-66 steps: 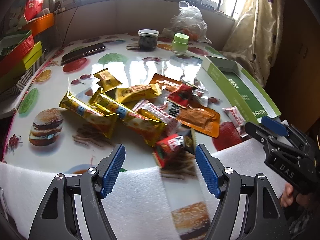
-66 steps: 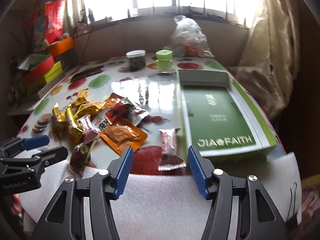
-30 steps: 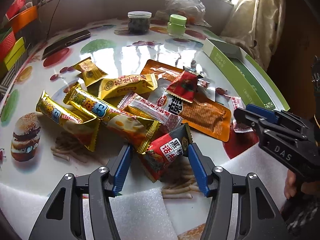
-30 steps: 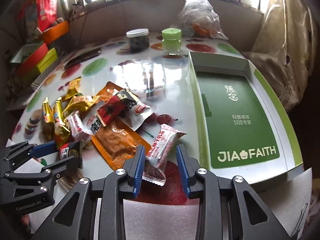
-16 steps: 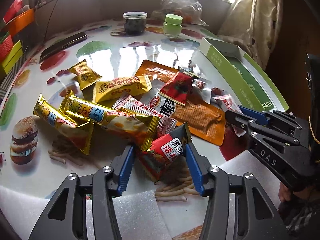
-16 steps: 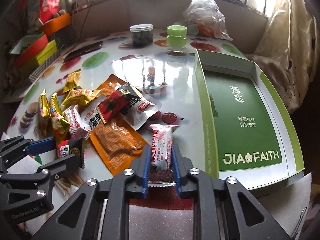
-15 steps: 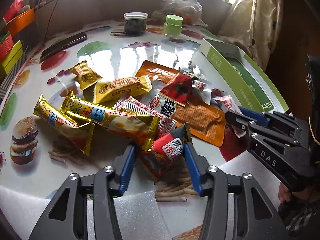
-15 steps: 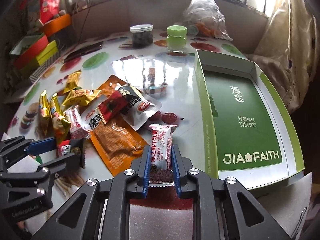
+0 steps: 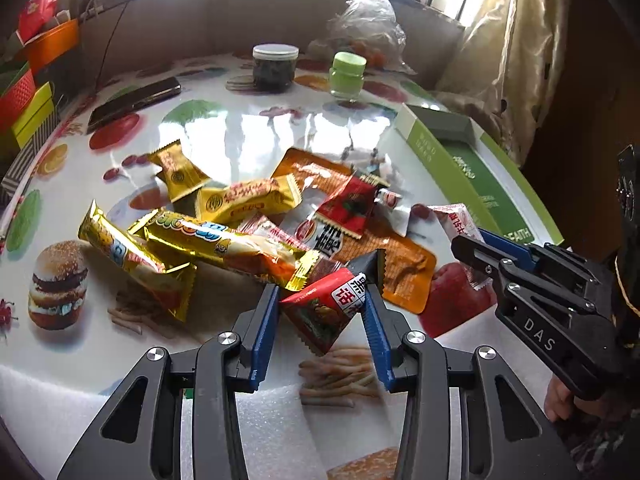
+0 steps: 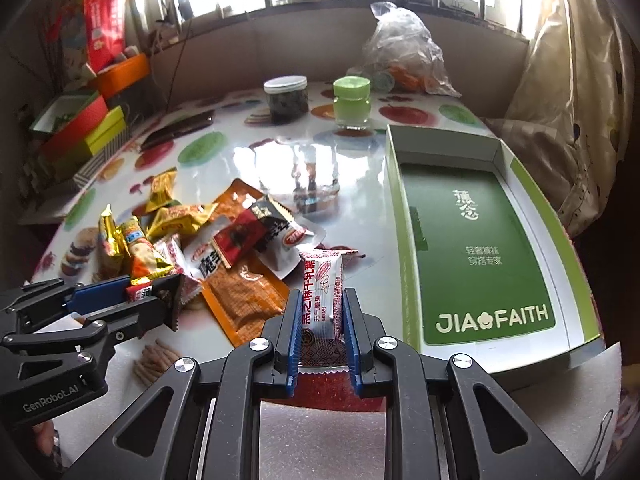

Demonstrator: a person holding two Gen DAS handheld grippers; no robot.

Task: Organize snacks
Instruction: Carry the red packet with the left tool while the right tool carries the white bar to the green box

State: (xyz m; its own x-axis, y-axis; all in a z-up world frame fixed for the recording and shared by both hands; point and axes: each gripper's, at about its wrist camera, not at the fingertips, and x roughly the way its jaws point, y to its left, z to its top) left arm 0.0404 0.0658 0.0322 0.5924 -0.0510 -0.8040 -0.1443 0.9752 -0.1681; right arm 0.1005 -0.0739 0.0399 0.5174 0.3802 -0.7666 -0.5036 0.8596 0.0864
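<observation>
On the left, the left tongs point(image 9: 320, 316) have just been closing and now pinch the red packet point(image 9: 326, 308) at the near edge of the snack pile. A second ago that packet lay loose between wide blue pads; now the pads press on both its sides, though it appears to rest on the worktop point(image 9: 240, 136). To the right, the right tongs point(image 10: 321, 332) are clenched on the white packet point(image 10: 323, 292), which stands up between the pads, just left of the green box point(image 10: 478, 240); a second ago they only straddled it.

So both pickups look secured at once, and the likely next step is carrying each packet over to the box, which holds nothing yet.

Counted, left to right across the pile:
- Two long gold bars point(image 9: 208, 240), crossing each other.
- Two small gold packets point(image 9: 244, 198).
- One striped red-and-white packet, mostly buried.
- One red-and-black sachet point(image 9: 348, 210) on top of a clear white-labelled pouch.
- One flat orange pouch point(image 9: 400, 256) beneath them.

With the two gripped packets, that makes ten snacks, none boxed. Behind stand two jars point(image 10: 286, 98) and one plastic bag point(image 10: 402, 48).
</observation>
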